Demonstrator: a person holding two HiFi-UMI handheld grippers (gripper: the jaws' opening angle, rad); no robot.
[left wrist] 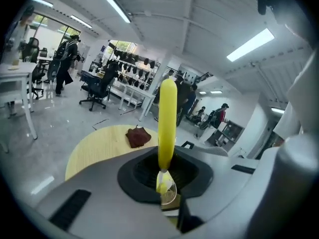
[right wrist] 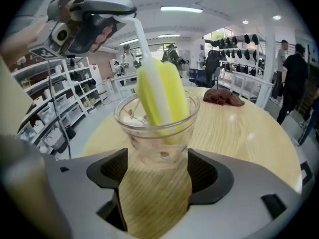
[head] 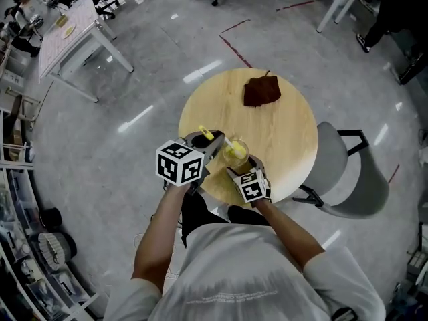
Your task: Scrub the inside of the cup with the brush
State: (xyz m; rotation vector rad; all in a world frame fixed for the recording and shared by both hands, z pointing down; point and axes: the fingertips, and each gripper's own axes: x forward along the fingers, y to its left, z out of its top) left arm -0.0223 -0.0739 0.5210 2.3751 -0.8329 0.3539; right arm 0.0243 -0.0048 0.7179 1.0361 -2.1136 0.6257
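Observation:
A clear plastic cup [right wrist: 157, 133] stands near the front edge of the round wooden table [head: 287, 132]. My right gripper [right wrist: 157, 171] is shut on the cup's lower part, one jaw on each side. The brush's yellow and white head [right wrist: 160, 96] is inside the cup, leaning against its wall. My left gripper [left wrist: 167, 180] is shut on the brush's yellow handle [left wrist: 167, 118] and holds it above the cup, pointing down. In the head view the cup [head: 234, 154] sits between the left gripper [head: 211, 146] and the right gripper [head: 243, 170].
A crumpled brown cloth [head: 261, 90] lies at the table's far side. A grey chair [head: 348, 176] stands close to the table's right. White tables [head: 77, 35] and office chairs stand farther off on the grey floor; shelves line the left.

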